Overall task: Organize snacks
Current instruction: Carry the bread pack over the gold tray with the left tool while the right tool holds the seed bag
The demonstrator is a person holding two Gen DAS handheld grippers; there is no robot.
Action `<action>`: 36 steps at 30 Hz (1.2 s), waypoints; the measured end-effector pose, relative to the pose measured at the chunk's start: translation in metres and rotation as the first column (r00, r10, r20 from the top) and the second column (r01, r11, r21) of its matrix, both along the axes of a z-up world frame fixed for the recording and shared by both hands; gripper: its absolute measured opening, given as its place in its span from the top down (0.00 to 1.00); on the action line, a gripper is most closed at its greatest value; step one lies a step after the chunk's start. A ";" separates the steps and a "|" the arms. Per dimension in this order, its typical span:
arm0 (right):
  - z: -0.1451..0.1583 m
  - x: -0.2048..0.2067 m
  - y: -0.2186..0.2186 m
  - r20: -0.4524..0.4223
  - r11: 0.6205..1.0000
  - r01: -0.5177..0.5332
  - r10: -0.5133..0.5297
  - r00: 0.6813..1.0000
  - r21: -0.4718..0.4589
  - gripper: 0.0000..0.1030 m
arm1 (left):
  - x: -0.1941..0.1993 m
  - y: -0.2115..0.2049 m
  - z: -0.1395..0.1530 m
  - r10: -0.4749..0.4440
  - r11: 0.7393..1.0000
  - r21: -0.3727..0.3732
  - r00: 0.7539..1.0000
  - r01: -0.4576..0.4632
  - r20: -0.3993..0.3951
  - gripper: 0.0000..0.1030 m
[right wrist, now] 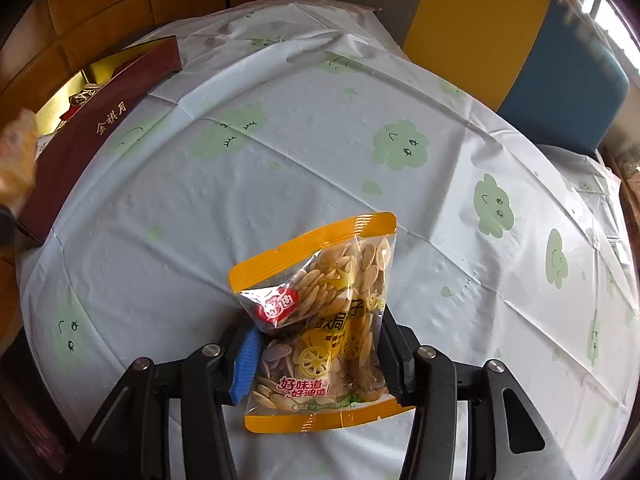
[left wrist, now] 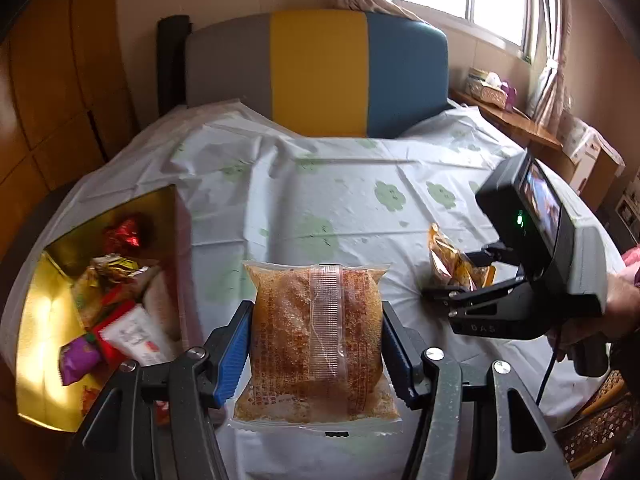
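Observation:
My left gripper is shut on a clear pack of brown crumbly cake, blue pads pressing its two sides, held above the table. To its left lies an open gold-lined box holding several wrapped snacks. My right gripper is shut on a yellow-edged packet of seeds, low over the cloth. In the left wrist view the right gripper sits at the right with that seed packet, a hand behind it. The box's maroon wall shows far left.
A pale tablecloth with green cloud faces covers the round table. A chair with a grey, yellow and blue back stands at the far side. A wooden shelf with a basket is at the right, and a woven seat at the lower right.

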State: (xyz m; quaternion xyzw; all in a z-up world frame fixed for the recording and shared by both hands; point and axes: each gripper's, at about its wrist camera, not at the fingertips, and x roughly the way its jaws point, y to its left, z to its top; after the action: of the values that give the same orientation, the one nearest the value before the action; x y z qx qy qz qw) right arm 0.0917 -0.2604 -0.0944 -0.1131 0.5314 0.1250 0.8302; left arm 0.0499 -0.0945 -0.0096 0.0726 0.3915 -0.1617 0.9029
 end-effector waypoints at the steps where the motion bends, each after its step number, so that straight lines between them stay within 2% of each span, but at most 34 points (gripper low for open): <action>1: 0.000 -0.001 0.000 0.004 1.000 -0.001 0.001 1.000 -0.002 0.50 | 0.000 0.003 0.002 0.005 1.000 -0.001 1.000 -0.005 0.005 0.41; 7: 0.000 -0.007 0.003 0.020 1.000 0.000 0.000 1.000 -0.006 0.50 | -0.003 0.027 0.016 0.052 0.999 -0.012 0.998 -0.052 0.032 0.41; 15: 0.001 -0.007 -0.001 0.016 1.000 0.021 -0.021 1.000 0.017 0.50 | -0.004 0.063 0.019 0.136 0.991 -0.022 0.990 -0.135 0.039 0.41; 24: 0.001 -0.011 0.002 0.036 1.000 0.009 -0.009 0.999 -0.003 0.50 | -0.001 0.102 0.015 0.232 0.973 -0.017 0.972 -0.232 0.033 0.41; 36: 0.002 -0.011 0.001 0.041 1.000 0.011 -0.011 0.999 0.000 0.50 | 0.006 0.139 0.004 0.318 0.948 0.002 0.948 -0.318 0.016 0.41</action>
State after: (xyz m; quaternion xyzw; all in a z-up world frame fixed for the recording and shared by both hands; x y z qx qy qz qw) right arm 0.0804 -0.2589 -0.0925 -0.1130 0.5151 0.1182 0.8414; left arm 0.0564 0.0442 -0.0060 0.0121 0.3913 -0.0127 0.9201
